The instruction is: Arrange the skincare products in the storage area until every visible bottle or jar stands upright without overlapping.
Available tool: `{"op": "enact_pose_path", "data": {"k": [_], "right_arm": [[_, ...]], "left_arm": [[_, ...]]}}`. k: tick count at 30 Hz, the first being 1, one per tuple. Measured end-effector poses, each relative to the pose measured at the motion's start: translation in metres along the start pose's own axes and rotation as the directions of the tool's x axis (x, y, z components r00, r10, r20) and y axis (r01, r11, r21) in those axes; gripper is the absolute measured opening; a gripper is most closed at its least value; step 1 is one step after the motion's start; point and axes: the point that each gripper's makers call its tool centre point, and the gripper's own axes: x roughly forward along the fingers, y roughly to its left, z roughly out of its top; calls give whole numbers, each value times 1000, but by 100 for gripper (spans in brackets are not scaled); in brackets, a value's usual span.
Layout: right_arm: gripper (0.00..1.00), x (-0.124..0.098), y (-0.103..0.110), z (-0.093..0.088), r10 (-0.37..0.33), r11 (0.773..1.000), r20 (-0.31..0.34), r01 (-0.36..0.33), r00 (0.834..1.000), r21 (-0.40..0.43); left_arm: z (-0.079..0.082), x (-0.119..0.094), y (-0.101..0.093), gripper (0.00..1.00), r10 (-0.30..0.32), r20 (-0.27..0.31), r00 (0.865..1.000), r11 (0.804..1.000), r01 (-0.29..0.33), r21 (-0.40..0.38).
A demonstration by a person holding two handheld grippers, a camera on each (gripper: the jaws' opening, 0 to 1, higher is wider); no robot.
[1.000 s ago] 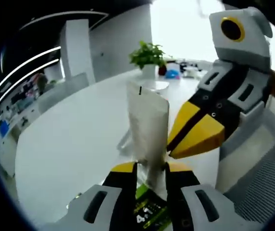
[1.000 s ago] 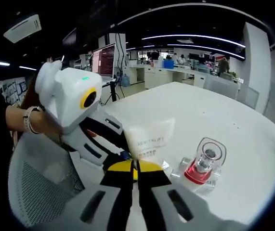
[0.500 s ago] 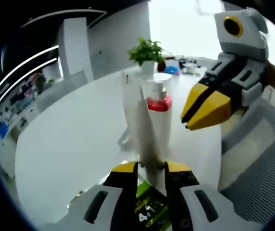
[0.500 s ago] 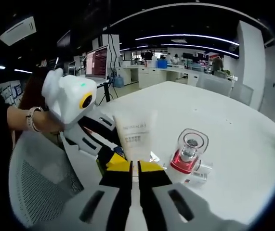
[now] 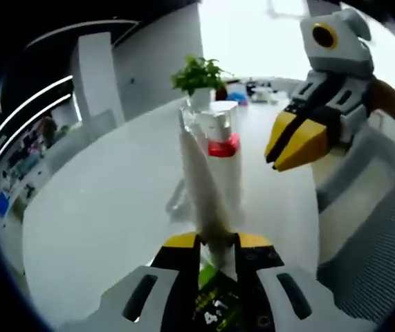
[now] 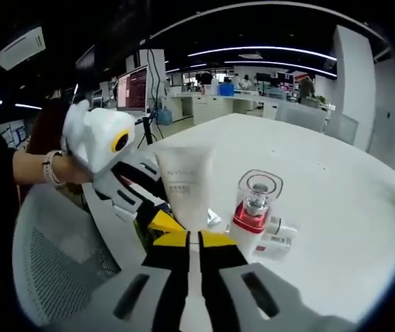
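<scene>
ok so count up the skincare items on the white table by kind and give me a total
White squeeze tubes: 1, the white tube, upright, its lower end in the left gripper.
Clear bottles with a red collar: 1, the clear bottle, standing upright.
Small white boxes or bottles lying down: 1, a small white item beside the bottle's base.
Total: 3

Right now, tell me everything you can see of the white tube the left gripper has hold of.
The white tube is a soft, matte squeeze tube with small grey lettering. It stands roughly upright, with the wide flat crimped end up. In the left gripper view it shows edge-on, its lower end pinched between the yellow-tipped jaws of the left gripper. The clear-capped bottle with the red collar stands just beside it; whether they touch is unclear. The right gripper hangs apart from it, shut.
</scene>
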Motion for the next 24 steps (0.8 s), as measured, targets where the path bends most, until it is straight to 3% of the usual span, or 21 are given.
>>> {"op": "enact_pose_path", "data": {"k": [14,24], "right_arm": [[13,-12,-18,-7,-59,998,-6,59,998,23],[28,-18,-27,-10,-77,997,-12,77,997,25]], "left_arm": [[3,4,2,14,-118,17,993,988,116,102],[5,6,1,13,-199,16,980,967,193,165]]}}
